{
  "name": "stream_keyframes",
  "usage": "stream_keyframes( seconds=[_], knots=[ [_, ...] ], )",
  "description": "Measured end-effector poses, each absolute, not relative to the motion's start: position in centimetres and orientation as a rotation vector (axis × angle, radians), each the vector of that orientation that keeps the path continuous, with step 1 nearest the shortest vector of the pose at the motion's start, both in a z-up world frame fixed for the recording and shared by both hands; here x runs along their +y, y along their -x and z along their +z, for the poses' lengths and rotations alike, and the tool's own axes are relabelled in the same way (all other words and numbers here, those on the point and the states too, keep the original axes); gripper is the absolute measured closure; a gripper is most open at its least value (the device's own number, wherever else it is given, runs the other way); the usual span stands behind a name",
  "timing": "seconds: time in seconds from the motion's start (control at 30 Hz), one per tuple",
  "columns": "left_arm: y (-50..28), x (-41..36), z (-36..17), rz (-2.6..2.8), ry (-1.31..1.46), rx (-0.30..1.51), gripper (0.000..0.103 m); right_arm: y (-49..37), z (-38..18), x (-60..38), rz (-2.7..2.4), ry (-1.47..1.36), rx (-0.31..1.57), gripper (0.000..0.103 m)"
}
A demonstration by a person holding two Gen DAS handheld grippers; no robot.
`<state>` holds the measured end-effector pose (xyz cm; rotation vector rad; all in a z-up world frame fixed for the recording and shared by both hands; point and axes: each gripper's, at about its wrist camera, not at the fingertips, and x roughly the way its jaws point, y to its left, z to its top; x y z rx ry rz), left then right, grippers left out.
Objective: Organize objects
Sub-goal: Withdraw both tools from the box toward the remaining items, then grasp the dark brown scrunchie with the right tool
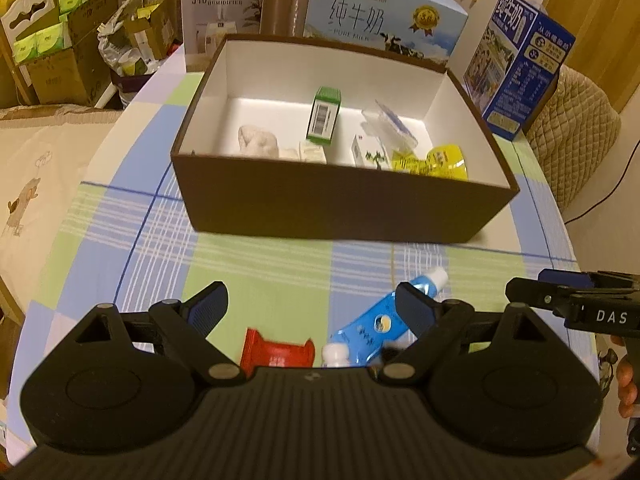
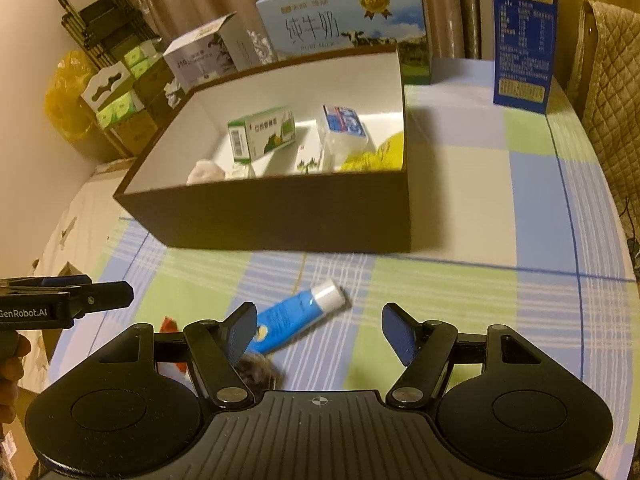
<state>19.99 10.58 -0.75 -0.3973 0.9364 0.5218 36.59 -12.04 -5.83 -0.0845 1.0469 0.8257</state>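
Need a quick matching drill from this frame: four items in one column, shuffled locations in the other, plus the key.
Items
1. blue squeeze tube with white cap
2. green-and-white carton with barcode
3. yellow crinkly packet
4. red flat wrapper

Places
A. in the brown open box, near right corner
B. on the checked tablecloth, lying in front of the box
C. in the box, middle, standing on end
D. on the cloth, just under the left gripper

Pairs: 1-B, 2-C, 3-A, 4-D

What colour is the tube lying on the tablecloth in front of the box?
Blue with a white cap: the tube shows best in the right wrist view.
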Motion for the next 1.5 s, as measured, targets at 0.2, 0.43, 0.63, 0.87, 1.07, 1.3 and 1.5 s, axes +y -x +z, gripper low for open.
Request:
stream_keyframes(
  seconds=[0.2, 0.43, 0.63, 0.87, 1.07, 1.3, 1.5],
  knots=[
    [-18.5, 10.1, -2.1, 0.534, 0.415, 0.975, 0.015, -35.2, -7.0, -12.0, 0.841, 0.102, 1.084, 0.036],
    [-17.3, 9.5, -3.2, 0.538, 0.424, 1.012, 0.015, -34.1, -7.7, -11.7, 0.858, 0.118, 1.107, 0.036],
    [-17.0, 9.0, -3.9, 0.532, 0.428, 1.035, 0.015, -33.2, -8.3, -11.1, 0.875, 0.135, 1.128, 0.036],
    [-16.7, 8.6, -5.1, 0.525, 0.435, 1.063, 0.015, -31.9, -9.7, -10.1, 0.906, 0.176, 1.158, 0.036],
    [-16.0, 8.6, -6.1, 0.532, 0.442, 1.084, 0.016, -31.3, -10.8, -9.4, 0.922, 0.196, 1.171, 0.036],
    [-15.4, 8.9, -6.7, 0.549, 0.439, 1.093, 0.016, -30.6, -11.7, -8.3, 0.962, 0.233, 1.149, 0.037],
    [-15.3, 9.3, -7.1, 0.553, 0.434, 1.092, 0.016, -30.1, -12.5, -7.3, 0.987, 0.245, 1.127, 0.037]
  ],
)
